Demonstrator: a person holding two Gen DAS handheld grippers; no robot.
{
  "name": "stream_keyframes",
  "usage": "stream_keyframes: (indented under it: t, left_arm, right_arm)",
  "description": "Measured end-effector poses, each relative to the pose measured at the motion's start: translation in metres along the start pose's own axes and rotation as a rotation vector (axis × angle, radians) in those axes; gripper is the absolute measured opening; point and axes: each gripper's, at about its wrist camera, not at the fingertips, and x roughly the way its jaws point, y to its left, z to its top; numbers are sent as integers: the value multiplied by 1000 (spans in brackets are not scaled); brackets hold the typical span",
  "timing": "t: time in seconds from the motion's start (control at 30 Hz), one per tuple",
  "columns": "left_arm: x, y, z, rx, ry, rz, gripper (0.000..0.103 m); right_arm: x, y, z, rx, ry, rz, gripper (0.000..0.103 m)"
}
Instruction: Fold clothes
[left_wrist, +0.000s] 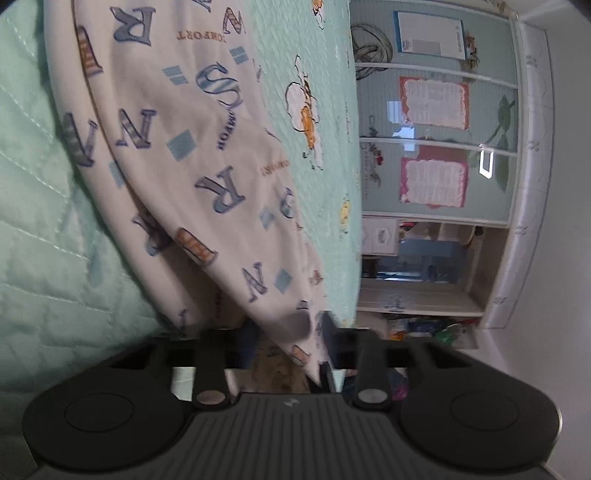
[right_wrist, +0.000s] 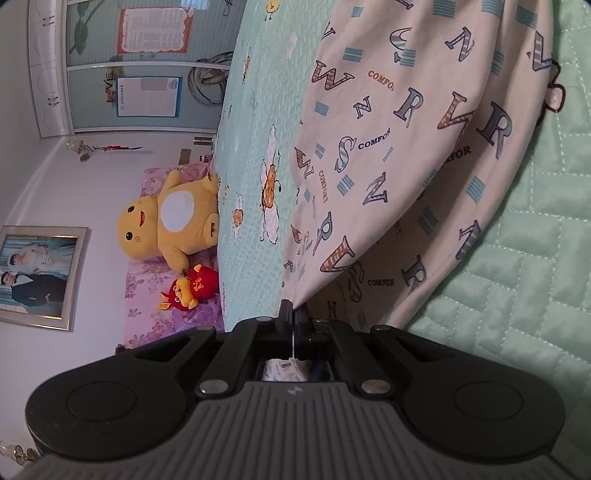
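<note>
Both tools were clamped on the cloth: right tool (right_wrist: 294, 314) pinched its edge, left tool (left_wrist: 314, 332) gripped another bit. Cloth (right_wrist: 388, 155) hung lifted over the bed (right_wrist: 517, 277). Looked like the fold-over step; next, swing both across evenly.

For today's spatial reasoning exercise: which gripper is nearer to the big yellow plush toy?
Right. The right gripper, shut on the cream letter-print garment, has the yellow plush toy just beyond the bed edge. The left gripper faces the cupboard end; no toy shows there.
</note>
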Motion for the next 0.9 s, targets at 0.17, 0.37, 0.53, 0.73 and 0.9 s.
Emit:
stream_keyframes:
  t: [0.17,0.37,0.53,0.73,0.9]
  left_arm:
    - [-11,-10,-7,135,-9,59,0]
    - [-3,8,-4,129,17,142,0]
    - [1,10,-1,166,18,165,2]
    - [0,15,3,142,34,150,2]
    - [-1,16,4,143,37,150,2]
  right_arm:
    - [-4,-8,-3,-30,10,-49,0]
    - [1,-19,-8,-118,8,-140,0]
    - [3,-16,-11,-225,10,-161,0]
    - [-36,-32,8,-148,-68,-96,15]
    - [-76,-42,36,-103,-221,-127,18]
